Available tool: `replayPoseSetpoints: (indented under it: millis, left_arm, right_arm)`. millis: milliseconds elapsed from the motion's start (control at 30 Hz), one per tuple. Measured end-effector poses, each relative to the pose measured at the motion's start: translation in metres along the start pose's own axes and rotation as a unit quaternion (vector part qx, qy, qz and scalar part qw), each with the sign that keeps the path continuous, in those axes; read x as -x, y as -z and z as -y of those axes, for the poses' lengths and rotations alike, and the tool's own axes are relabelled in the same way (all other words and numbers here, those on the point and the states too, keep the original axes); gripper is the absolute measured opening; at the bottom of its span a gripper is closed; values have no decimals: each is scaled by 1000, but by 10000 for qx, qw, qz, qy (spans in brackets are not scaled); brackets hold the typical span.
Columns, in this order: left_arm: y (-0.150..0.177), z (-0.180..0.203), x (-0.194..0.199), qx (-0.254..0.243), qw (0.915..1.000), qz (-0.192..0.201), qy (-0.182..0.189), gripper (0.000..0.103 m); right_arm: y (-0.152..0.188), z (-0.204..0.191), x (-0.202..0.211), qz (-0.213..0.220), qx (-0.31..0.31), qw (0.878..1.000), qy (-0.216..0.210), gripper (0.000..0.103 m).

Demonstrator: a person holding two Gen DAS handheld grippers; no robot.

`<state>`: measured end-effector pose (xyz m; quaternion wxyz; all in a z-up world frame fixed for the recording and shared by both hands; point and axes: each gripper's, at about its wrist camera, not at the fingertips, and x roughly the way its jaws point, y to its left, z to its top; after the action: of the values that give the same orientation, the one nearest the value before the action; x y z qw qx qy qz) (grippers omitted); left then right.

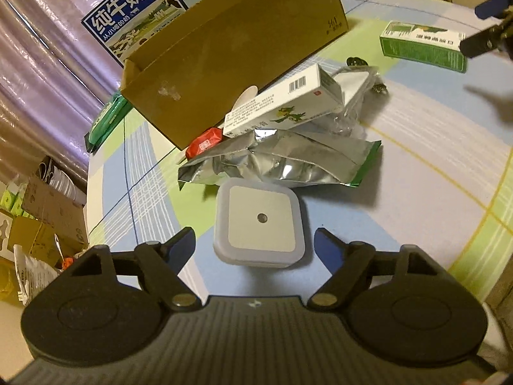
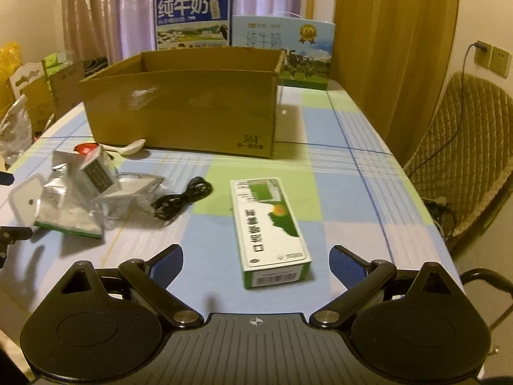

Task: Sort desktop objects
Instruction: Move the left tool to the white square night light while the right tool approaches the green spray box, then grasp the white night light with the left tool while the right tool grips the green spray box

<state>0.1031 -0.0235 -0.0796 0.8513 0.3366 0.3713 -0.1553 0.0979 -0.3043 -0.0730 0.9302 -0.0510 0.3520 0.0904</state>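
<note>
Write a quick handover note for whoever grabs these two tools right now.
Left tool: open, empty, lined up on the square white night light.
Right tool: open, empty, facing the green-and-white box.
Cardboard box stands at the back of the table; its inside is not visible.
Still loose on the table: foil pouch, white carton, red packet, black cable, white spoon.
Nothing visibly sorted yet; all of it remains.

Mauve sheer curtains (image 2: 105, 6) behind table; ochre drape (image 2: 394, 48) at right; quilted wicker chair (image 2: 461, 147); wall sockets (image 2: 492, 57) with plugged cable; checked tablecloth (image 2: 336, 173); dim warm light.
</note>
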Motion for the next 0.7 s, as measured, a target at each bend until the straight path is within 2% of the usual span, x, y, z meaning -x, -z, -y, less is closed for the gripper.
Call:
replayPoseSetpoints:
  millis: [333,433,567,700]
  left_arm:
    - [1,8,-14,-106,9997,113,-177,64]
    - [1,8,-16,-4,9998,84,-182,62]
    - [0,-4,-14,631,9980,-32,-18,61]
    - [1,-28,-5,1768,9830,-34,495,61]
  right_arm:
    - [1,4,-17,-172,94,9998,63,89]
    - [1,4,-21,-174,153,9997,86,89]
    - [0,6,-27,-206,165,9996,93,87]
    - [-2,10,-36,-245,130,9996,81,82]
